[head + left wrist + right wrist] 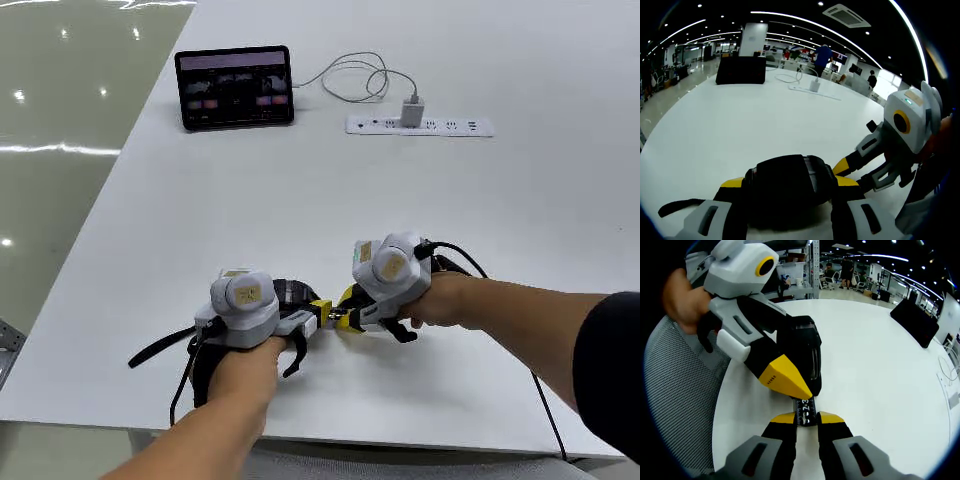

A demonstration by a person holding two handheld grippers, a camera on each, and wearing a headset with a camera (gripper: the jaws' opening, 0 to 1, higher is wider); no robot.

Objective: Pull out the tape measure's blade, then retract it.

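Head view: at the near edge of a white desk (300,200), the left tongs (318,312) and right tongs (346,320) met tip to tip. The black tape measure (291,296) sat between them, and a tablet (235,87) stood far off.

Left gripper view: the left tongs (789,181) were clamped on the tape measure's sides as it rested on the desk.

Right gripper view: the right tongs (806,418) pinched the blade (805,409) just outside the case, with only a short numbered stub out.

The pull-out looked barely begun. Next, the right tongs would need to draw straight away while the left tongs held the case firm.
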